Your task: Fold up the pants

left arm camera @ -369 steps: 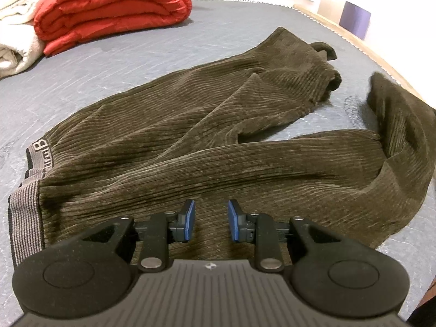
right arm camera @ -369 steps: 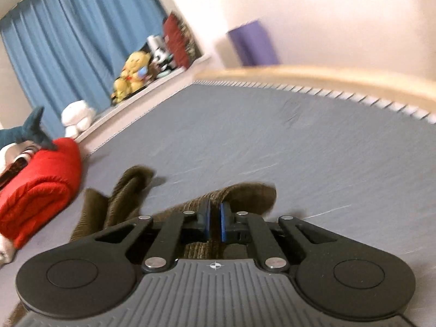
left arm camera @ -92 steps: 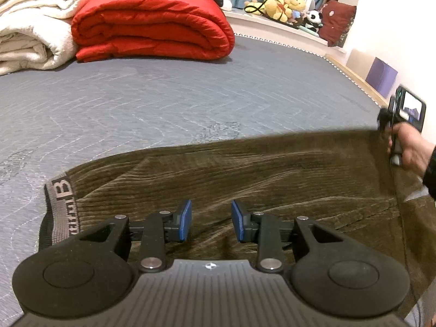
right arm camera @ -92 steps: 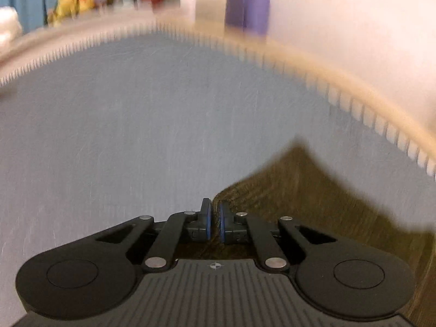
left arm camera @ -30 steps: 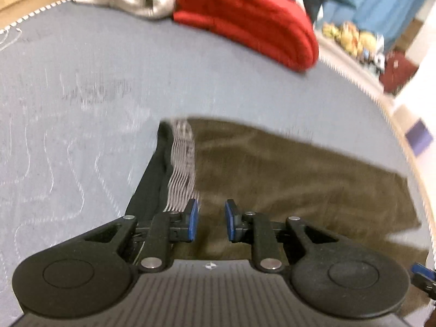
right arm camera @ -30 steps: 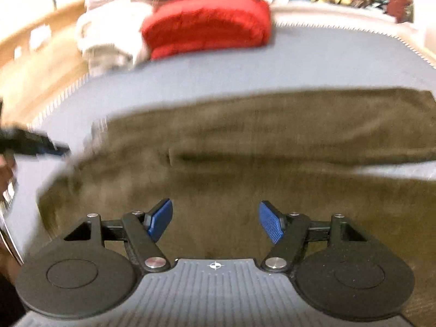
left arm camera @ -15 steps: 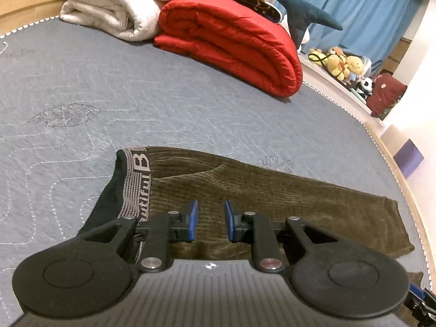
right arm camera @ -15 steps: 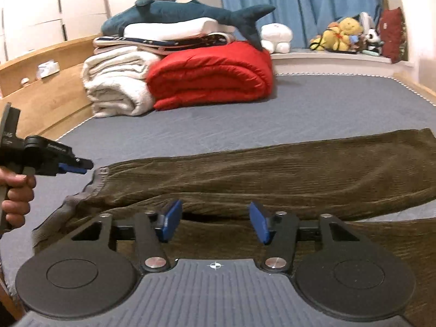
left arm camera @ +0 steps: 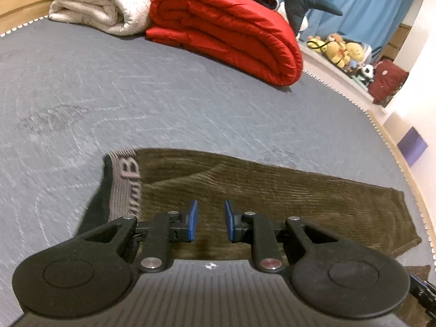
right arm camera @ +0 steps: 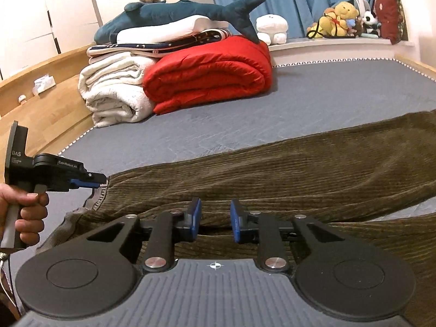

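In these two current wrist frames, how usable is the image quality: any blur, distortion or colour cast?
Left wrist view: slight motion smear on the pants waistband lettering, strong fisheye bending of the bed edge. Right wrist view: sharp, corduroy ribs crisp; same barrel distortion, warm indoor light, no glare.

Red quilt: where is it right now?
In both views the red quilt lies rolled at the far end of the bed, beside the white blanket, beyond the pants.
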Action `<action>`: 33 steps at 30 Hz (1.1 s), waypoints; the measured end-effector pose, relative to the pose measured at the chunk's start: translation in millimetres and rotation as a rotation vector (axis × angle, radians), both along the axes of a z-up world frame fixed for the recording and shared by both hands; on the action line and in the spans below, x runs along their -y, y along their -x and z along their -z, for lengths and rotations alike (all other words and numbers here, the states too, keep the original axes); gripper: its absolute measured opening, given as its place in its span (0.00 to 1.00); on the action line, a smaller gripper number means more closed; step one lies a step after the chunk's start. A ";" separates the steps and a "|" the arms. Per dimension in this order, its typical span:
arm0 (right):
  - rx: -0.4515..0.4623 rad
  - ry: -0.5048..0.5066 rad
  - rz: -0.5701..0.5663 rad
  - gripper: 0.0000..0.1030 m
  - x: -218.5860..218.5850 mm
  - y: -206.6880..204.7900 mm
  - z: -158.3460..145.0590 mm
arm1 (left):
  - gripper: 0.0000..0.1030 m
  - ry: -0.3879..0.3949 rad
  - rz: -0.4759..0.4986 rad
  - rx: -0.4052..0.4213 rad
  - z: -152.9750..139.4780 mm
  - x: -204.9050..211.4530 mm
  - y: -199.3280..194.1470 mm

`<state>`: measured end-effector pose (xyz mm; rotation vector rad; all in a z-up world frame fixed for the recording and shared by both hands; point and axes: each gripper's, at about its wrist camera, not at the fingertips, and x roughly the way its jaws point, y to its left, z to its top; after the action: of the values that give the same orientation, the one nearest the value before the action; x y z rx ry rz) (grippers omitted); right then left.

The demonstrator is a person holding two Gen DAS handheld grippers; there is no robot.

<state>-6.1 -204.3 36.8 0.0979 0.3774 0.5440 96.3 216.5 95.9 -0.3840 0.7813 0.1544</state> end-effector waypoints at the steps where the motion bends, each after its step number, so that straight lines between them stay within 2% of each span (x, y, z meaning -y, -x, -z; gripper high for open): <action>1: -0.010 -0.013 -0.002 0.24 0.2 -1.6 -0.6 | 0.23 -0.016 -0.007 -0.012 -1.4 -3.6 -5.0; 4: -0.038 -0.041 -0.022 0.25 1.6 -5.1 -0.4 | 0.23 -0.058 -0.004 -0.036 -1.6 -15.8 -29.9; 5: -0.041 -0.042 -0.028 0.25 1.8 -5.7 0.0 | 0.27 -0.075 0.006 -0.046 0.4 -18.5 -39.0; 7: -0.046 -0.039 -0.033 0.25 2.4 -6.2 0.3 | 0.38 -0.127 0.022 -0.071 7.2 -23.6 -61.2; 8: -0.052 -0.043 -0.036 0.25 3.4 -7.2 0.3 | 0.48 -0.145 0.028 -0.079 10.8 -26.7 -71.0; 9: -0.059 -0.049 -0.038 0.25 4.7 -8.4 0.0 | 0.55 -0.150 0.038 -0.085 15.0 -30.1 -80.9; 12: -0.081 -0.073 -0.037 0.25 9.5 -13.3 -1.3 | 0.70 -0.152 0.071 -0.087 25.6 -36.3 -107.9; 14: -0.091 -0.086 -0.034 0.25 13.2 -16.3 -2.1 | 0.78 -0.138 0.130 -0.103 35.1 -37.7 -124.8; 17: -0.099 -0.093 -0.027 0.26 18.1 -19.1 -1.8 | 0.78 -0.173 0.195 -0.143 48.7 -35.6 -143.2; 21: -0.116 -0.108 -0.011 0.26 22.8 -22.6 -0.9 | 0.78 -0.152 0.239 -0.183 66.9 -37.4 -154.0; 22: -0.124 -0.116 -0.009 0.26 24.4 -23.8 -0.4 | 0.76 -0.164 0.246 -0.181 70.3 -36.6 -153.6; 23: -0.128 -0.121 -0.006 0.26 25.8 -24.7 0.1 | 0.65 -0.159 0.265 -0.176 72.4 -35.3 -151.7; 24: -0.131 -0.122 -0.001 0.26 26.2 -25.1 1.0 | 0.39 -0.164 0.286 -0.165 72.0 -32.2 -149.1; 25: -0.137 -0.121 0.006 0.26 27.2 -26.2 1.9 | 0.23 -0.181 0.319 -0.156 69.3 -27.6 -145.6; 26: -0.141 -0.122 0.011 0.26 27.8 -27.3 2.1 | 0.15 -0.197 0.340 -0.153 65.1 -22.7 -141.6; 29: -0.153 -0.128 0.034 0.26 30.8 -30.5 3.1 | 0.10 -0.298 0.410 -0.093 40.5 -3.1 -113.8; 33: -0.155 -0.136 0.064 0.26 34.4 -32.5 4.5 | 0.09 -0.277 0.438 0.015 0.5 9.0 -57.3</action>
<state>26.4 -238.7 32.3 0.2836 0.4869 0.4996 153.6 207.5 95.4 0.0530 0.7992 -0.1504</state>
